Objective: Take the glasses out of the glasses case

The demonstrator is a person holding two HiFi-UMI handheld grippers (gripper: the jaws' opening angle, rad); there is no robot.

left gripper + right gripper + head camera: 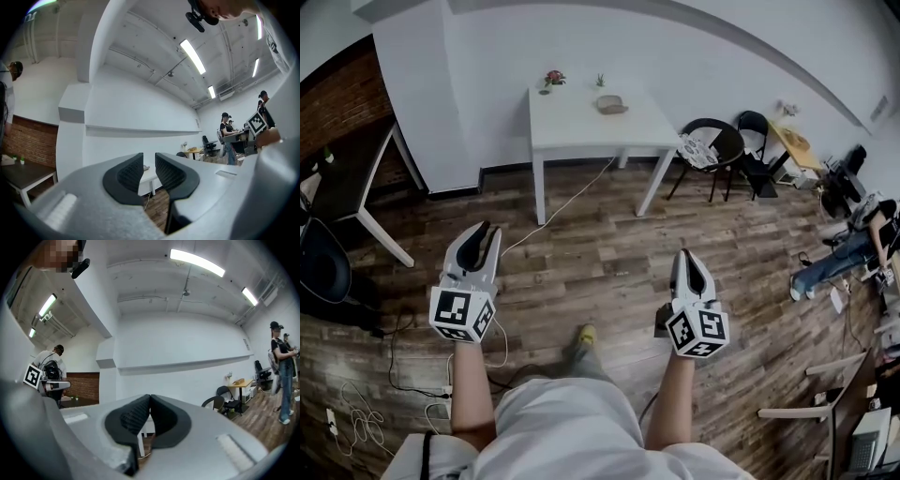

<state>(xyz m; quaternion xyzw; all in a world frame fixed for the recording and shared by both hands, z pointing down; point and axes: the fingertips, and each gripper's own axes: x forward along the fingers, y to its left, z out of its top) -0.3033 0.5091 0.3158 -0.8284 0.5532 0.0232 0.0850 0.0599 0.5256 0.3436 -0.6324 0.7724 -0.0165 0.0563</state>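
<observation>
A brownish oval case, probably the glasses case (611,104), lies closed on the small white table (581,127) against the far wall. No glasses show. In the head view, both grippers hang in the air over the wooden floor, well short of the table. My left gripper (478,242) is at the left, its jaws a narrow gap apart with nothing between them (149,158). My right gripper (689,259) is at the right, its dark pads pressed together and empty (150,400).
Two small potted plants (554,79) stand at the table's back edge. Black chairs (714,146) and a small wooden table (794,142) are to its right. At the left stands a dark desk (352,178). Cables (356,412) lie on the floor. A seated person (848,248) is at far right.
</observation>
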